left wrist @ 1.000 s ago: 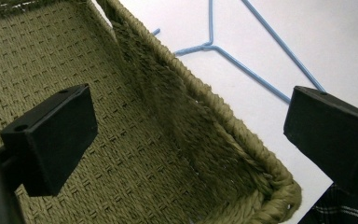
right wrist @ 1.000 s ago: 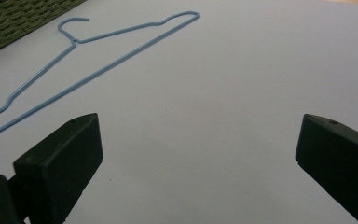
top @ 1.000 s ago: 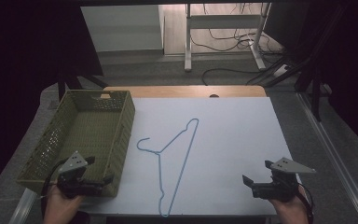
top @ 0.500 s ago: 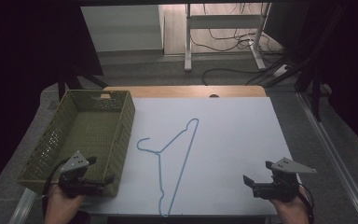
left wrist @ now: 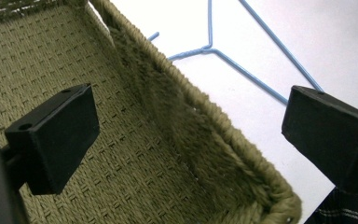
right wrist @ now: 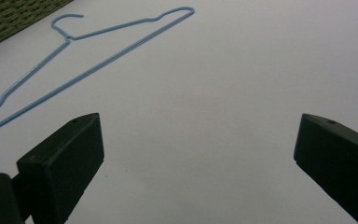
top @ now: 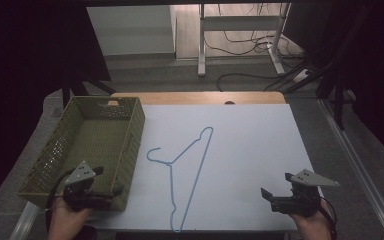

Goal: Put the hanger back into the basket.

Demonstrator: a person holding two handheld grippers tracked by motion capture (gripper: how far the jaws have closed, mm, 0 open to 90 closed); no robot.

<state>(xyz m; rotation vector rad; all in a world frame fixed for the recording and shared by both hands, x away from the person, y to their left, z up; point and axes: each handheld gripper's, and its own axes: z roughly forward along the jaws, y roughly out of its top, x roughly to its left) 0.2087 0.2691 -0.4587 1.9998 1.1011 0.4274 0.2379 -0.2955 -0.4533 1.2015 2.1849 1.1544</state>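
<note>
Both grippers wait at the near table edge, jaws spread and holding nothing: the left gripper [top: 116,191] over the basket [top: 130,145] corner, the right gripper [top: 266,195] over bare table [top: 260,145]. The hanger [top: 196,167] lies flat between them, beside the basket; reaching for it likely comes next

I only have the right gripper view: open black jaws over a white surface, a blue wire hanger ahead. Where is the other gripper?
Observer: The left gripper hangs over the near right corner of a green woven basket.
Operator: Is it holding something?
Observer: No, its jaws stand wide open, straddling the basket's right wall.
Operator: Is the hanger touching the basket?
Observer: No, the hanger lies flat on the white table, its hook just clear of the basket.
</note>
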